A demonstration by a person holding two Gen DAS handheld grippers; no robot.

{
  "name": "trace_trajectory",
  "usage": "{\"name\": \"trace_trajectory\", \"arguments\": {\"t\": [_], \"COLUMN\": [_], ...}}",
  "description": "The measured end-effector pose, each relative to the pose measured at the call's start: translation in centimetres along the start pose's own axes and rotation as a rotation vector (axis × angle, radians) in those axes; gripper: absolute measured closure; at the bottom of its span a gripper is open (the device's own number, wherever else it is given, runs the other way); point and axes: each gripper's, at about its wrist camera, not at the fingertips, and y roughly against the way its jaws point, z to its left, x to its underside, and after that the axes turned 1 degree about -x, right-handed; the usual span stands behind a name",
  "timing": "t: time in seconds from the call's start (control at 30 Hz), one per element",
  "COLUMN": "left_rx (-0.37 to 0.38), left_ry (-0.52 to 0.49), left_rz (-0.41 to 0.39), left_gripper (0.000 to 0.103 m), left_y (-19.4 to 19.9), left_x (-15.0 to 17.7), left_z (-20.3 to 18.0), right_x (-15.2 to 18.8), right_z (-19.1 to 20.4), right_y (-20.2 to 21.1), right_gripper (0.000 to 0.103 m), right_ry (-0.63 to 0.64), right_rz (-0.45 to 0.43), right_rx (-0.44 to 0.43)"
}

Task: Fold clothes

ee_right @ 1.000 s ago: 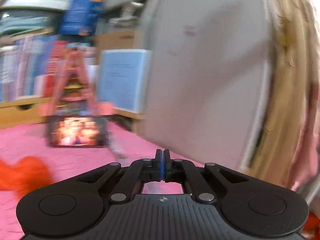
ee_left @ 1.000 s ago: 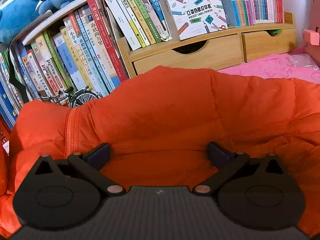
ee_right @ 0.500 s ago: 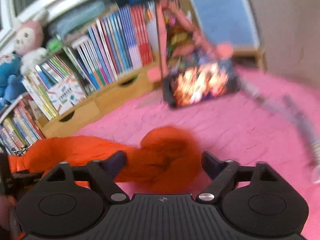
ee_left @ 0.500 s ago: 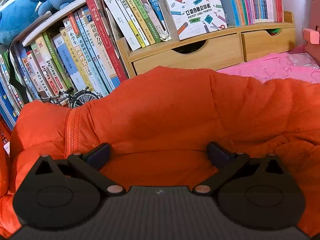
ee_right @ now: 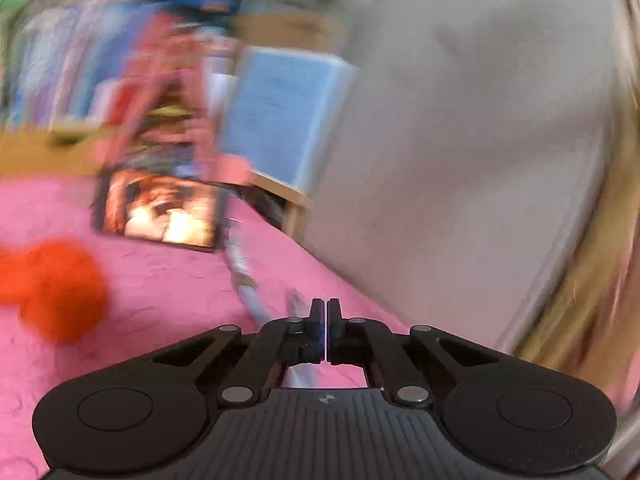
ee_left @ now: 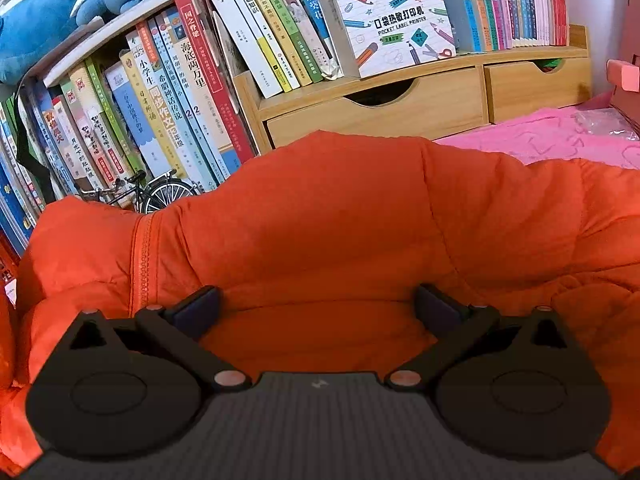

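An orange puffer jacket (ee_left: 340, 208) lies bunched on the pink cover (ee_left: 552, 140) and fills the left wrist view. My left gripper (ee_left: 316, 300) rests against it, jaws spread wide, with a padded fold bulging between the fingers. In the blurred right wrist view my right gripper (ee_right: 325, 308) is shut with nothing between its pads. It hovers above the pink cover (ee_right: 160, 300). A rounded end of the orange jacket (ee_right: 60, 288) lies well off to its left.
Leaning books (ee_left: 180, 100), a label-printer box (ee_left: 392, 24), wooden drawers (ee_left: 380, 116) and a toy bicycle (ee_left: 152, 196) stand behind the jacket. A lit screen (ee_right: 160, 216) stands propped with a cable (ee_right: 244, 288) trailing from it. A person in grey (ee_right: 460, 140) is close on the right.
Half a second ago the right gripper was open and facing the orange sleeve end; it has since swung back right and shut empty. The left gripper and jacket have not moved.
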Motion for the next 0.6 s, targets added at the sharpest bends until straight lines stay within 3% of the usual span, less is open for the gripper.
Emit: {"name": "trace_trajectory", "arguments": {"t": [0.07, 0.1, 0.13, 0.17, 0.2, 0.27, 0.33, 0.37, 0.4, 0.43, 0.47, 0.53, 0.6], "left_rx": [-0.005, -0.006, -0.006, -0.007, -0.009, -0.011, -0.008, -0.007, -0.006, -0.005, -0.005, -0.008, -0.006], "left_ry": [-0.006, -0.007, -0.007, -0.008, -0.010, -0.012, -0.009, -0.007, -0.006, -0.005, -0.004, 0.000, 0.009], "left_rz": [-0.004, -0.004, -0.005, -0.006, -0.007, -0.008, -0.007, -0.007, -0.007, -0.008, -0.008, -0.020, -0.056], "left_gripper": [0.000, 0.000, 0.000, 0.000, 0.000, 0.000, 0.000, 0.000, 0.000, 0.000, 0.000, 0.000, 0.004], "left_y": [0.1, 0.1, 0.1, 0.1, 0.1, 0.2, 0.1, 0.1, 0.1, 0.1, 0.1, 0.3, 1.0], "left_x": [0.0, 0.0, 0.1, 0.1, 0.1, 0.1, 0.1, 0.1, 0.1, 0.1, 0.1, 0.1, 0.3], "left_z": [-0.1, -0.1, -0.1, -0.1, -0.1, -0.1, 0.0, 0.0, 0.0, 0.0, 0.0, 0.0, 0.1], "right_x": [-0.4, -0.4, -0.5, -0.8, -1.2, -2.1, -2.8, -2.8, -2.6, -2.3, -2.0, -1.3, -0.5], "right_z": [-1.8, -1.9, -1.5, -0.6, 1.0, 4.7, 8.8, 10.6, 12.1, 13.7, 14.6, 14.8, 15.0], "right_y": [0.6, 0.9, 0.8, 0.5, 0.0, -1.2, -2.7, -3.4, -4.0, -4.5, -4.6, -3.1, -1.7], "right_gripper": [0.092, 0.079, 0.056, 0.044, 0.034, 0.032, 0.005, 0.005, 0.011, 0.040, 0.055, 0.067, 0.068], "right_ry": [-0.074, -0.110, -0.143, -0.165, -0.164, -0.125, -0.064, -0.029, 0.007, 0.043, 0.065, 0.069, 0.072], "right_rz": [0.019, 0.021, 0.032, 0.041, 0.043, 0.050, 0.077, 0.101, 0.133, 0.164, 0.182, 0.176, 0.169], "right_rx": [-0.231, -0.336, -0.431, -0.506, -0.541, -0.566, -0.569, -0.562, -0.551, -0.539, -0.541, -0.590, -0.639]}}
